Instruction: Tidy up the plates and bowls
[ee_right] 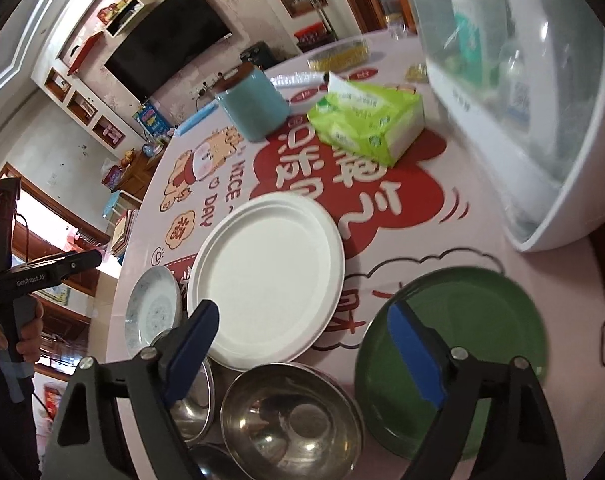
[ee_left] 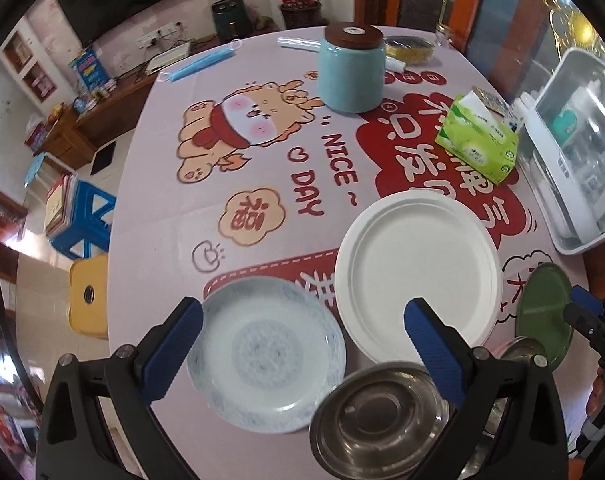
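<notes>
1. Left tool (ee_left: 302,334): its blue-padded fingers stand wide apart in the lower half of the left wrist view, with nothing gripped; the patterned plate (ee_left: 266,356) lies on the tabletop (ee_left: 174,184) in the gap between them.
2. Right tool (ee_right: 302,344): fingers spread wide, nothing between the pads; the left pad lies over the lower edge of the white paper plate (ee_right: 268,276), the right pad over the green plate (ee_right: 482,320).
3. White paper plate: centre of the right wrist view, flat on the tabletop, just right of the patterned plate.
4. Green plate: lower right of the right wrist view, flat, well apart from the patterned plate.
5. Steel bowl (ee_right: 290,420): bottom centre of the right wrist view, upright, between the two pads, just beside the green plate. A second steel bowl (ee_right: 196,396) shows partly at its left, behind the left pad.
6. Upper half of the frame: a teal jar (ee_left: 350,70) with a brown lid, and a green tissue pack (ee_left: 478,140) to its right.
7. Right edge: a white appliance with a clear cover (ee_left: 574,148).
8. A hand (ee_right: 20,332) at the left edge of the right wrist view grips the left tool's handle.
</notes>
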A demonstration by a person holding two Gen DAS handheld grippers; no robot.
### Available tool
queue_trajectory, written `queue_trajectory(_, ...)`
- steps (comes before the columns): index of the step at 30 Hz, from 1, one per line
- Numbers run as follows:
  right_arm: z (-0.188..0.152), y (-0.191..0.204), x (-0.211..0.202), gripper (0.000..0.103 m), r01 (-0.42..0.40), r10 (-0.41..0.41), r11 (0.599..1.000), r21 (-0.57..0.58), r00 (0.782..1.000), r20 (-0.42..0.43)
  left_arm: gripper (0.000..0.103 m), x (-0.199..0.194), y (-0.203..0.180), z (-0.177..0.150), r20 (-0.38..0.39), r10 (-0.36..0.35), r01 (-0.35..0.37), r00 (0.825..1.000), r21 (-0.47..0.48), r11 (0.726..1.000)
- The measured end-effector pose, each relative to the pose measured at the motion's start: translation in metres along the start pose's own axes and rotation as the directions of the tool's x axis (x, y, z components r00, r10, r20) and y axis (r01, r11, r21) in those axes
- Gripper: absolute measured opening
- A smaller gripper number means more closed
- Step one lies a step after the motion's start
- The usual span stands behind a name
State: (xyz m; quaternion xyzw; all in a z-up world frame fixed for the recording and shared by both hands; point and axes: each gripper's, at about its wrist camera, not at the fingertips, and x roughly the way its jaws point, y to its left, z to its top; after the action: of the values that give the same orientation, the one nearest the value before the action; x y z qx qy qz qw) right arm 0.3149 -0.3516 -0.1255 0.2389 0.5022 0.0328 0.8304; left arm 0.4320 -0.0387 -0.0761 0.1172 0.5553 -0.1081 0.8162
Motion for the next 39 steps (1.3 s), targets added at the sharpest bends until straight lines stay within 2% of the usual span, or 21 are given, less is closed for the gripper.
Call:
queue_trajectory(9,-0.002,-0.019,0.038,0.075,-0.029,0.038,0.994,0.108,0.996,-0.087,0.1,0.04,-0.015,0.021,-0.006,-0.064,0.064,0.998,0.094,0.994)
queue_trajectory(14,-0.003,-0.026,0.057,0.065,-0.026,0.046,0.989,0.145,0.99,-0.133,0.096,0.071,-0.02,0.026,-0.03,-0.088,0.091,0.996,0.105,0.99)
queue_trajectory(17,-0.003,-0.027,0.067,0.062,-0.027,0.05,0.988,0.151,0.987,-0.154,0.092,0.092,-0.021,0.027,-0.064,-0.091,0.097,0.994,0.095,0.991)
queue_trajectory(21,-0.003,-0.029,0.077,0.057,-0.027,0.055,0.988,0.149,0.981,-0.185,0.08,0.117,-0.02,0.025,-0.113,-0.1,0.109,0.989,0.08,0.991)
queue_trajectory(28,-0.002,-0.026,0.089,0.051,-0.022,0.047,0.992,0.12,0.975,-0.215,0.069,0.148,-0.026,0.022,-0.177,-0.113,0.129,0.978,0.08,0.988)
queue_trajectory(35,0.0,-0.019,0.095,0.047,-0.017,0.031,0.998,0.062,0.97,-0.241,0.068,0.166,-0.036,0.02,-0.227,-0.067,0.096,0.971,0.119,0.988)
queue_trajectory(39,-0.001,-0.021,0.103,0.042,-0.014,0.032,0.998,0.066,0.961,-0.274,0.065,0.172,-0.04,0.02,-0.241,-0.067,0.1,0.968,0.128,0.987)
